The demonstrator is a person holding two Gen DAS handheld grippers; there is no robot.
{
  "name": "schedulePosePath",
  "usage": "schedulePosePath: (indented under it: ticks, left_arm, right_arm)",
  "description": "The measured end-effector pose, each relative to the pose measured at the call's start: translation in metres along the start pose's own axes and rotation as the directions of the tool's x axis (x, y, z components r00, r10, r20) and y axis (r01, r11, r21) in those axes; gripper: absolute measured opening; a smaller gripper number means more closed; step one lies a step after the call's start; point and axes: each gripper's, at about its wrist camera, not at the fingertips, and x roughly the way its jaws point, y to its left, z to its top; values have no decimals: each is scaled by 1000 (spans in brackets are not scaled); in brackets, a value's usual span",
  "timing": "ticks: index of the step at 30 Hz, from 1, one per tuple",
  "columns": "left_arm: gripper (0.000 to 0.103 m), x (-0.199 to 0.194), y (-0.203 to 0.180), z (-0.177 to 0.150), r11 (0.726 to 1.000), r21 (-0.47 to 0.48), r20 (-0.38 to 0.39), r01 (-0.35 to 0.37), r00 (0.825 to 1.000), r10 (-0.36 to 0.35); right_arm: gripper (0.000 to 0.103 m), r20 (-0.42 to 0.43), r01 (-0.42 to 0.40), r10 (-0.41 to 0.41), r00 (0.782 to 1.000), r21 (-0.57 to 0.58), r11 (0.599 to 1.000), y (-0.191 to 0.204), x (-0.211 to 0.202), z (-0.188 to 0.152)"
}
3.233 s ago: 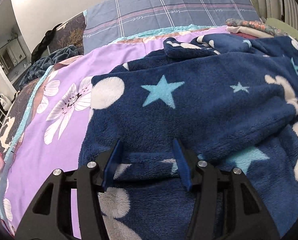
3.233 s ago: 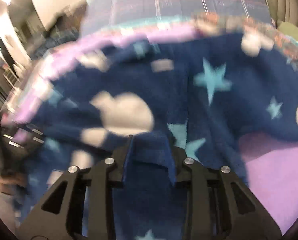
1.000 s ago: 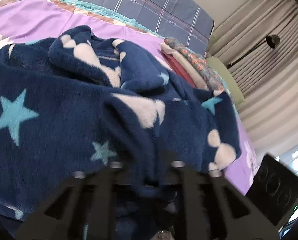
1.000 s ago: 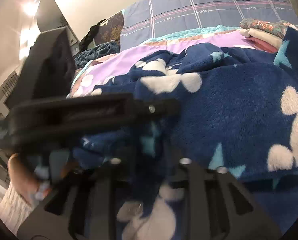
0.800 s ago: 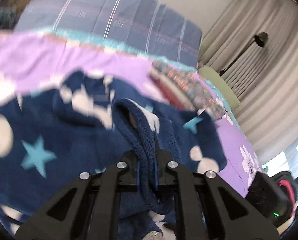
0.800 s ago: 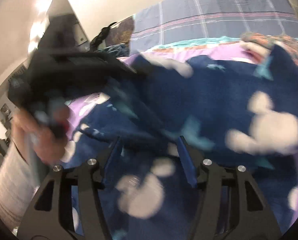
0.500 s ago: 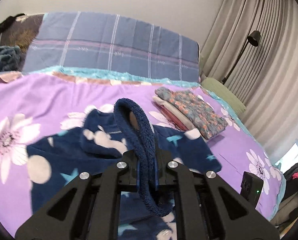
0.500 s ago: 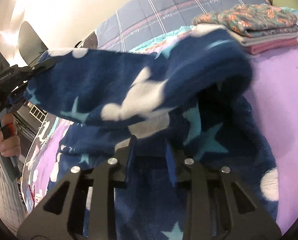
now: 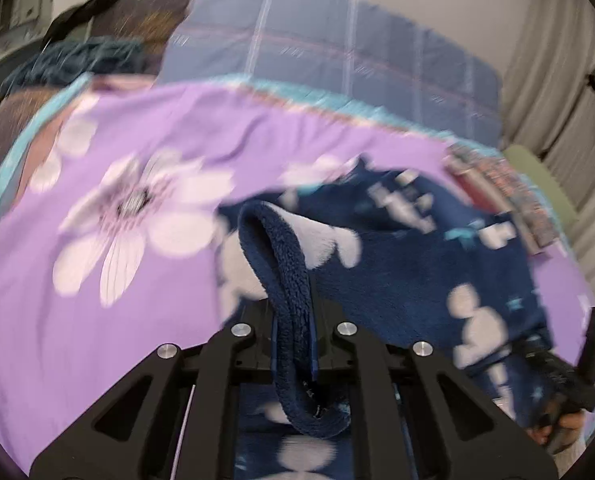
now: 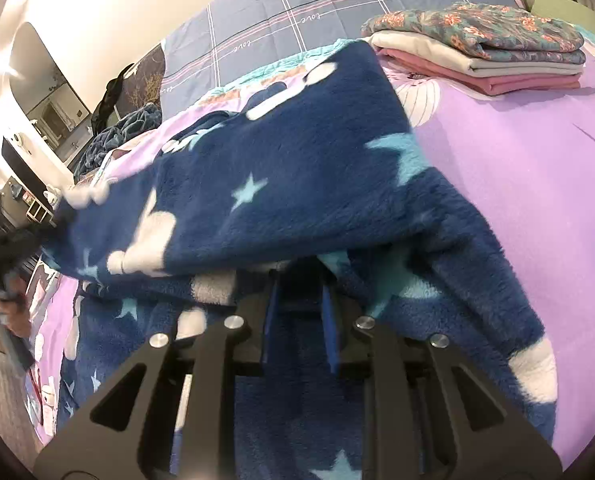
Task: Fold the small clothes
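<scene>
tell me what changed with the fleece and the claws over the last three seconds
The left claw, open 3.2 s ago, is now shut on the navy fleece garment, lifting its edge off the purple bedsheet. The right claw still grips it. The folded stack is unmoved.

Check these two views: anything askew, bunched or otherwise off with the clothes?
Only the navy fleece garment: it hangs unevenly between the left gripper and the right gripper, with its lower part bunched on the purple bedspread. That fits a fold in progress. The folded stack beyond it sits neat and square.
</scene>
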Motion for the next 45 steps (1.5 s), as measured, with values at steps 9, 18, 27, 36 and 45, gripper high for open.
schedulePosePath:
  ticks: [9, 18, 27, 36, 45]
  left_arm:
    - [38, -52, -8, -5, 999, -17, 212, -35, 976, 38]
    - [46, 34, -57, -49, 982, 129, 48, -139, 990, 134]
    - [49, 37, -61, -51, 969, 158, 63, -188, 982, 180]
    - [51, 35, -62, -54, 970, 159, 69, -185, 982, 176]
    - [57, 33, -61, -55, 979, 149, 73, -142, 989, 132]
  right_arm:
    - [21, 3, -8, 8, 1000, 6, 1000, 0, -2, 0]
    - [24, 15, 54, -52, 999, -134, 989, 34, -1, 6]
    - [0, 2, 221, -226, 974, 181, 958, -47, -14, 15]
    - [9, 32, 155, -152, 988, -151, 976, 42, -58, 14]
    - [35, 23, 253, -252, 967, -126, 959, -6, -6, 25]
